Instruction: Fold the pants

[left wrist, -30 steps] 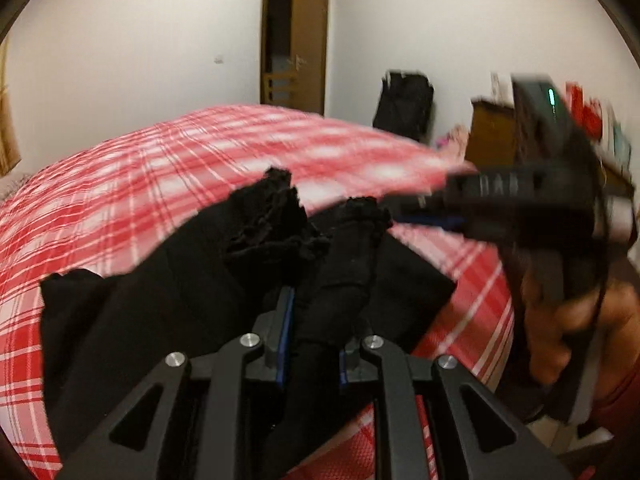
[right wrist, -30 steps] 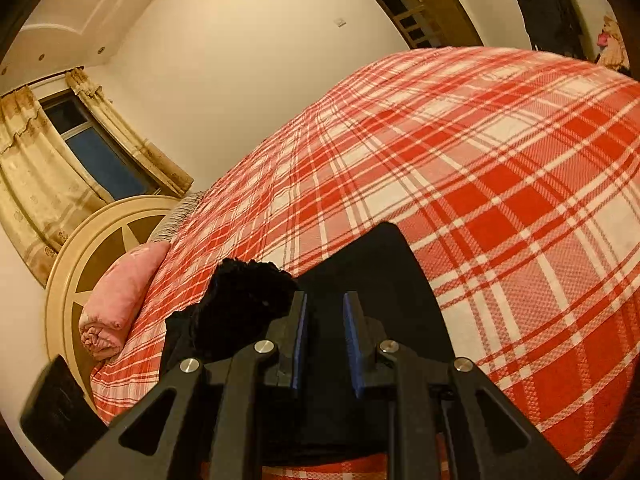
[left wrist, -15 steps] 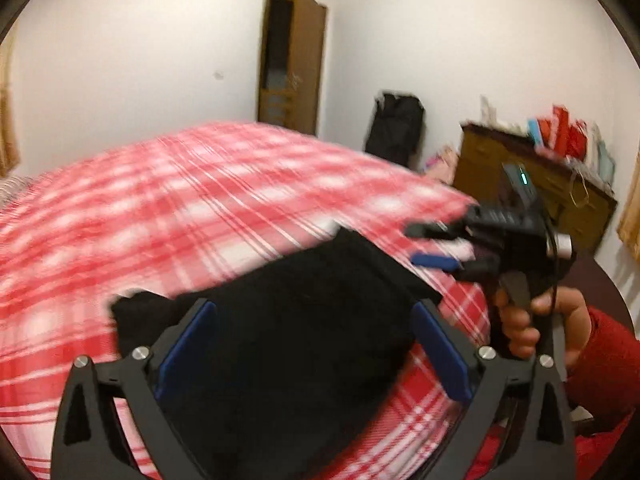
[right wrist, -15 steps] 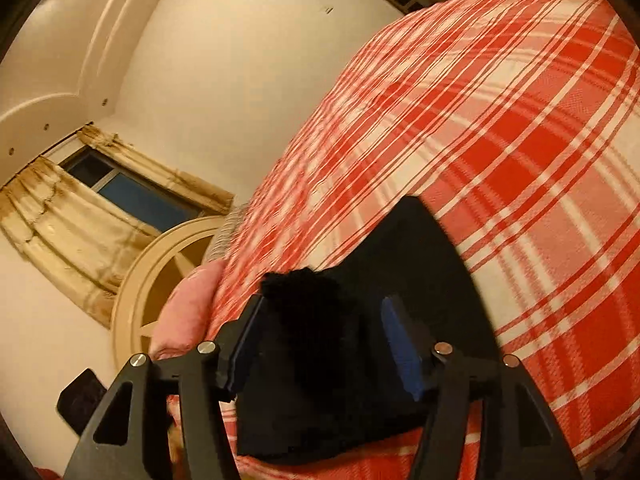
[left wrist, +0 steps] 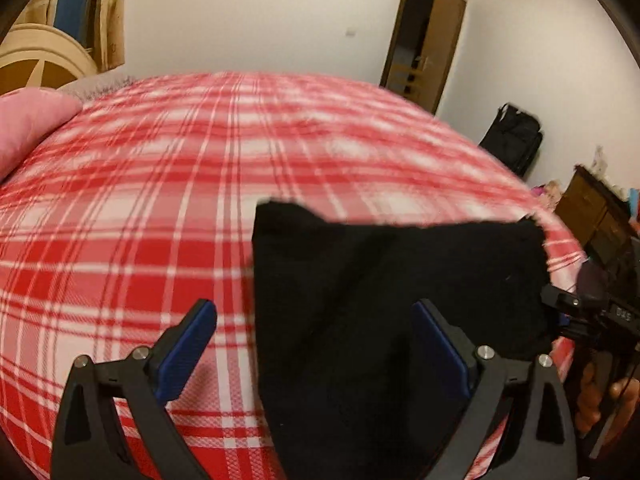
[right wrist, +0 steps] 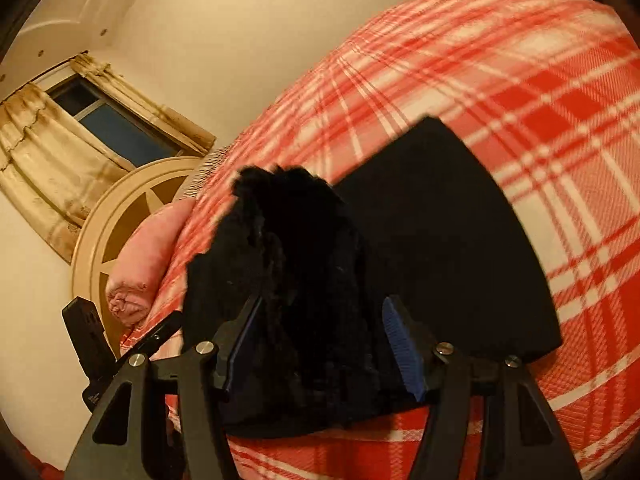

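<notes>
The black pants [left wrist: 384,304] lie folded into a compact rectangle near the front edge of the red plaid bed [left wrist: 160,200]. My left gripper [left wrist: 316,344] is open and empty, its jaws spread wide above the left part of the pants. In the right wrist view the pants [right wrist: 440,240] show a bunched, fuzzy edge [right wrist: 296,248] raised at the near left. My right gripper [right wrist: 320,344] is open, its jaws on either side of that bunched cloth without pinching it. The right gripper's body also shows in the left wrist view [left wrist: 600,320].
A pink pillow [right wrist: 140,264] and round wooden headboard [right wrist: 120,216] stand at the bed's head. A curtained window [right wrist: 100,120] is behind. A door [left wrist: 432,40], black bag [left wrist: 516,140] and wooden dresser [left wrist: 592,216] line the far wall.
Both grippers have opened and let go of the pants. The raised cloth has dropped flat into a folded rectangle, and my left gripper has drawn back and swung left.
</notes>
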Available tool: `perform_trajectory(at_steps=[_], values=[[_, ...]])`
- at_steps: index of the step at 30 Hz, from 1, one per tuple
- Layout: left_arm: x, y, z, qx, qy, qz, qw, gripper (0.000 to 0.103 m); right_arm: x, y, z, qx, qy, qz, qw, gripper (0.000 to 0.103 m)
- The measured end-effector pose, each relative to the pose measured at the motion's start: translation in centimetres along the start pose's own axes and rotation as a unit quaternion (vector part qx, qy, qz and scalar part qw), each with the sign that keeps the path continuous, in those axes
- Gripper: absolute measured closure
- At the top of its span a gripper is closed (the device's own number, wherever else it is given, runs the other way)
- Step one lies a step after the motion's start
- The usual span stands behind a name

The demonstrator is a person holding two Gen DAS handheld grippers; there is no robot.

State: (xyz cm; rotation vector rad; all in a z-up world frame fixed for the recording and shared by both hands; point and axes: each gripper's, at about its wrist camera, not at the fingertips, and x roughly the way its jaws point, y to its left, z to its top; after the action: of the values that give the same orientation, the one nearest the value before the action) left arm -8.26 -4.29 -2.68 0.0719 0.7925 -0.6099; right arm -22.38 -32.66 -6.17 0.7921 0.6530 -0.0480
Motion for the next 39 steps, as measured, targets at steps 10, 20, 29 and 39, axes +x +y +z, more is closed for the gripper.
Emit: perform_trajectory(at_steps=[10, 20, 29, 39], values=[[0.8, 0.7, -1.4, -0.035, 0.043, -0.003, 0.9985, 0.003, 2.5, 4.0, -1.7, -0.128, 0.012, -0.045, 0.991, 0.053], [-4.2, 4.7, 1.6, -0.085, -0.049, 0.022, 0.995, 0.003, -1.8, 8.5, 2.1, -0.214, -0.02, -0.001, 0.977, 0.083], [-2.3, 4.5, 3.7, -0.07, -0.05, 0.047, 0.9952, 0.003, -3.0, -0.1, 3.7, -0.181, -0.011, -0.099, 0.978, 0.083], [1.8, -1.1, 4.8, -0.005, -0.024, 0.053, 0.9983, 0.003, -2.5, -2.8, 3.9, -0.165, -0.015, -0.102, 0.981, 0.077]])
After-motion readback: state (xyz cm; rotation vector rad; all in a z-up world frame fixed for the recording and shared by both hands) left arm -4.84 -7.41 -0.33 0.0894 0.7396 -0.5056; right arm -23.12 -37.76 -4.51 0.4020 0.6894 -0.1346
